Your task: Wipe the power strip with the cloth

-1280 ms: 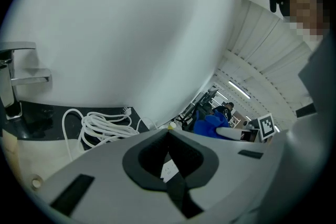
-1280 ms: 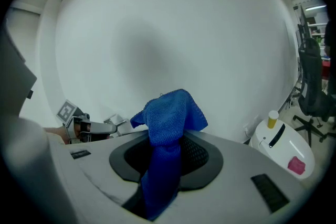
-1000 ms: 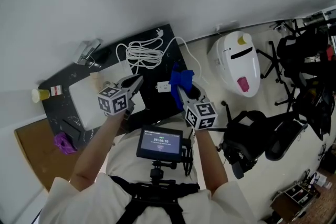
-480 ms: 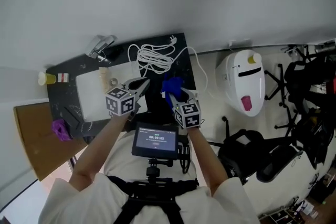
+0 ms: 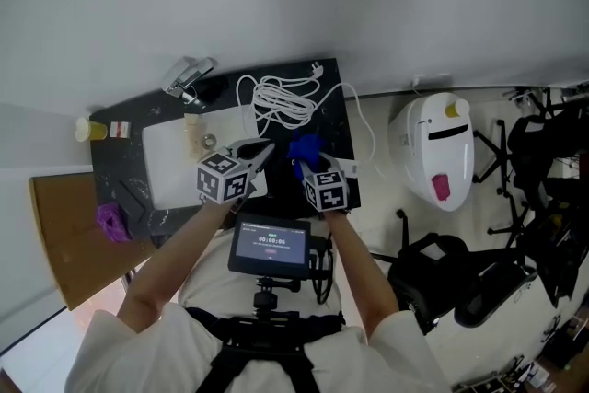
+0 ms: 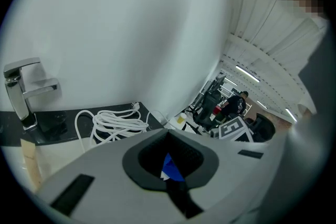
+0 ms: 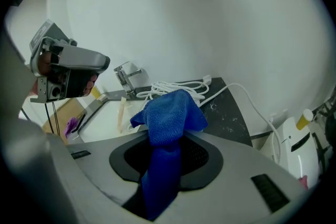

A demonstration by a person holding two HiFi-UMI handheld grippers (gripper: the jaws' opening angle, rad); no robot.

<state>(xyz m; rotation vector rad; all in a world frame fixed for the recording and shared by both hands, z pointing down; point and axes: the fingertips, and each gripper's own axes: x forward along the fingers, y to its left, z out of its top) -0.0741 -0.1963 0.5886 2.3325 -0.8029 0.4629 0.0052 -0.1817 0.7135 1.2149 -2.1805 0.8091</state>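
My right gripper (image 5: 301,164) is shut on a blue cloth (image 5: 305,148), which bunches up out of its jaws (image 7: 167,113). It hangs over the right part of the black counter (image 5: 333,120). My left gripper (image 5: 261,150) is just to its left, jaws together with nothing in them (image 6: 168,135); a sliver of the blue cloth (image 6: 171,167) shows past them. A coiled white cable (image 5: 281,97) lies further back on the counter. The power strip itself is hidden under the grippers; I cannot make it out.
A white sink (image 5: 170,156) with a chrome faucet (image 5: 189,75) takes up the counter's left half. A yellow cup (image 5: 87,130) and a purple thing (image 5: 110,222) sit at the far left. A white appliance (image 5: 442,147) stands on the floor to the right.
The right gripper has carried the cloth left from the counter's right edge, close to the left gripper. The white strip that showed between them a second ago is now covered.
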